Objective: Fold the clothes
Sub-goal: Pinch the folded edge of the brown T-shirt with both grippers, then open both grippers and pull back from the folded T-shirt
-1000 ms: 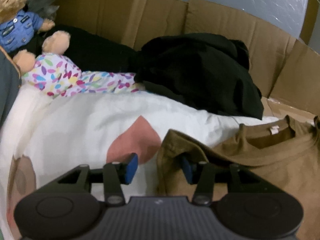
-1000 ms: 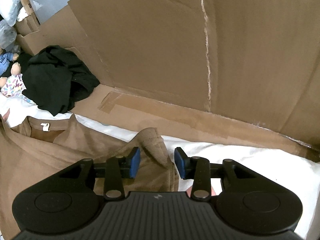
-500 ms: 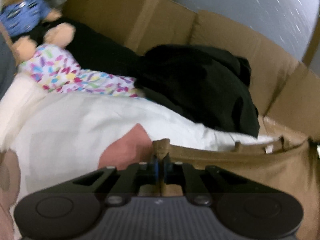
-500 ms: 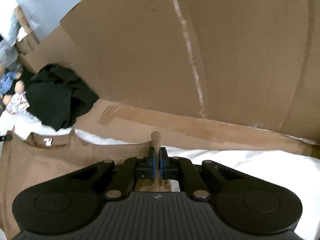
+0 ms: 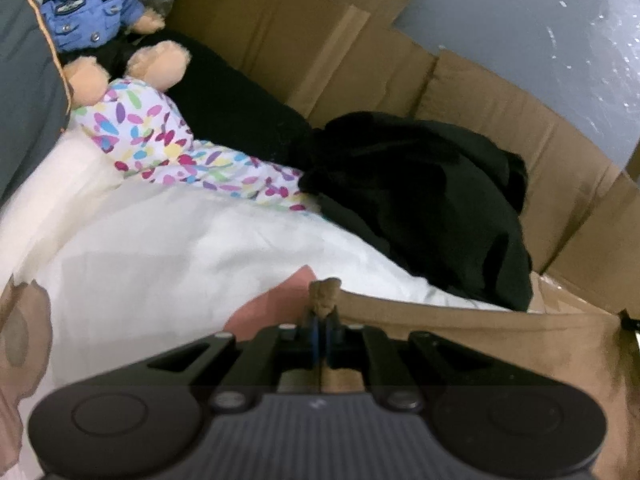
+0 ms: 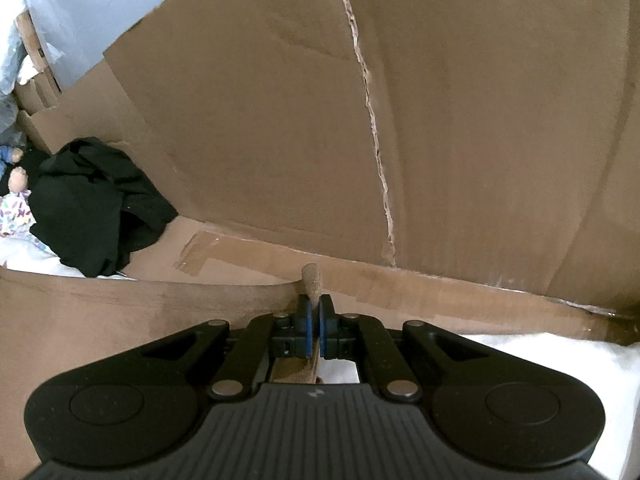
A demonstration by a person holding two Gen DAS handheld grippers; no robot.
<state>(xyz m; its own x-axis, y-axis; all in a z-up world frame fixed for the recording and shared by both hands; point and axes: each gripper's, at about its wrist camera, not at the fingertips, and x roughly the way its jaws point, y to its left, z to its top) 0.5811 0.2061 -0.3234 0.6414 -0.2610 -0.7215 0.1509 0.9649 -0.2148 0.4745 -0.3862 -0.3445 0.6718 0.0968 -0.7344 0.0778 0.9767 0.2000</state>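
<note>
Left wrist view: a brown shirt is pinched at one end by the closed left gripper and at the other by the closed right gripper, its top edge stretched left-right above white bedding, cardboard walls enclosing a black garment beyond.

A shirt lies on a sheet, a heap of clothes behind it.

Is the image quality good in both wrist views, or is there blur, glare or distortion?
Left wrist view: slightly soft, teddy bear and floral cloth mildly blurred; white bedding nearly overexposed. Right wrist view: sharper; cardboard wall bows from fisheye distortion, dark corners vignette, black garment loses detail in shadow.
</note>
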